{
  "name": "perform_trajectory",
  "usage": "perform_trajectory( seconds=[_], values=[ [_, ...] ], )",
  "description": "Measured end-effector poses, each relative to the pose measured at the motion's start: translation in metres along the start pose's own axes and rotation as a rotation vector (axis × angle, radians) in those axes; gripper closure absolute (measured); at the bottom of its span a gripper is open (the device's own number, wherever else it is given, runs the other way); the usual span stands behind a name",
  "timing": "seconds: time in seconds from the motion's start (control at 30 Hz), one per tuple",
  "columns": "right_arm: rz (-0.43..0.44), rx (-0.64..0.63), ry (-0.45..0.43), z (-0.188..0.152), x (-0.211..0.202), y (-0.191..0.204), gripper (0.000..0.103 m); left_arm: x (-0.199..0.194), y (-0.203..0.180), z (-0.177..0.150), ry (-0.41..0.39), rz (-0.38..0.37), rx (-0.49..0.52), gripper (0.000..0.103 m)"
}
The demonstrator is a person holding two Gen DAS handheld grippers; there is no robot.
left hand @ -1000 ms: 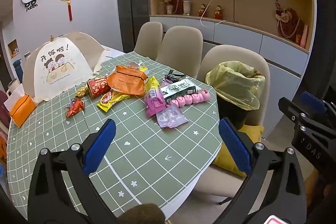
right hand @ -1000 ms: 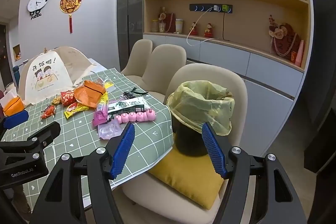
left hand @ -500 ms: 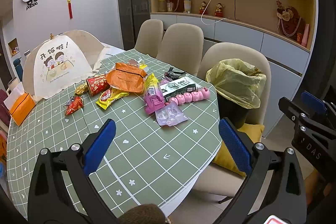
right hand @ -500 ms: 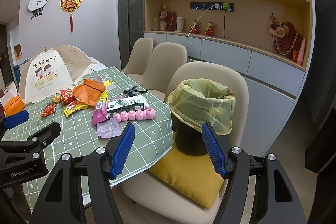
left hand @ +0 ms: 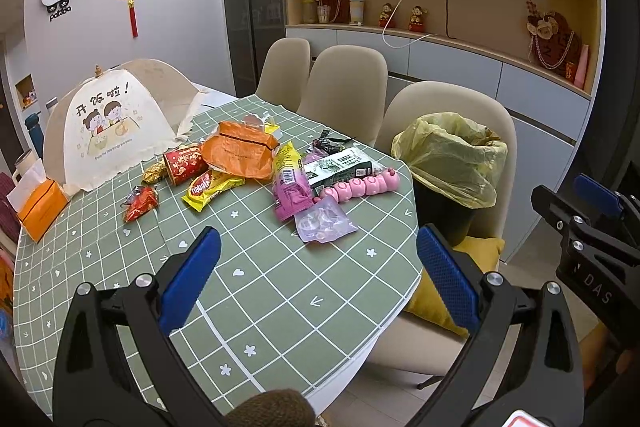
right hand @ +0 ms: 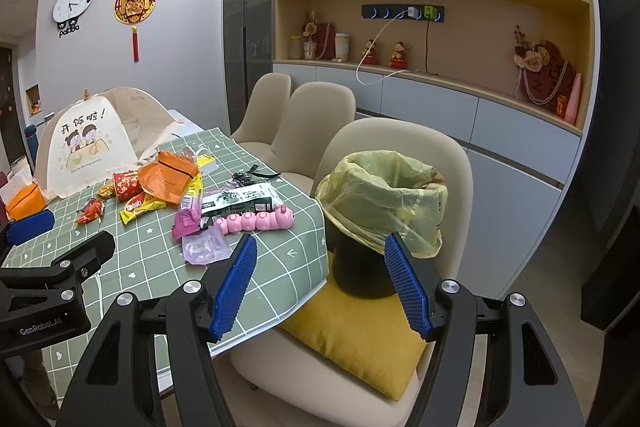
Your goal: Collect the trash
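The left tongs (left hand: pixel 318 267) are standing wide apart, gripping nothing and touching nothing, and are hovering above the near edge of the table (left hand: pixel 260 291). The right tongs (right hand: pixel 320 279) are likewise spread wide and empty, and are hanging in front of the trash bin (right hand: pixel 380 211), touching nothing.

In the left wrist view, the trash is lying in a cluster at 12 o'clock from the left tongs:
- a clear plastic wrapper (left hand: pixel 324 225), nearest the tongs;
- a pink packet (left hand: pixel 290 187), just behind it;
- a row of pink cups (left hand: pixel 360 185), at 1 o'clock;
- an orange bag (left hand: pixel 240 153), further back;
- a yellow wrapper (left hand: pixel 210 187) and a red wrapper (left hand: pixel 140 203), at 11 o'clock.

The trash bin, lined with a yellow bag, is sitting on a yellow cushion (right hand: pixel 360 339) on a chair (right hand: pixel 400 139), at 2 o'clock from the left tongs.
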State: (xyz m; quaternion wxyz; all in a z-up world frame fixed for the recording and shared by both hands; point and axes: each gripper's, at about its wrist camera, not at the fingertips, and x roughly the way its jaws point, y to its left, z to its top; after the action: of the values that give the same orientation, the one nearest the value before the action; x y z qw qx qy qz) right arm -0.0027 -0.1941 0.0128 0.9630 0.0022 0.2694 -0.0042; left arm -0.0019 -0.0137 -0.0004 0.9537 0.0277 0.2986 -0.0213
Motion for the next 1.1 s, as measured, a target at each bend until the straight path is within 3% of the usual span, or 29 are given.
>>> perform_trajectory(
  seconds=[1.1],
  values=[
    [-0.009,-0.002,0.004,0.001,-0.004,0.005,0.04,0.002,0.012,-0.003,0.004,-0.021,-0.018,0.009]
  ],
)
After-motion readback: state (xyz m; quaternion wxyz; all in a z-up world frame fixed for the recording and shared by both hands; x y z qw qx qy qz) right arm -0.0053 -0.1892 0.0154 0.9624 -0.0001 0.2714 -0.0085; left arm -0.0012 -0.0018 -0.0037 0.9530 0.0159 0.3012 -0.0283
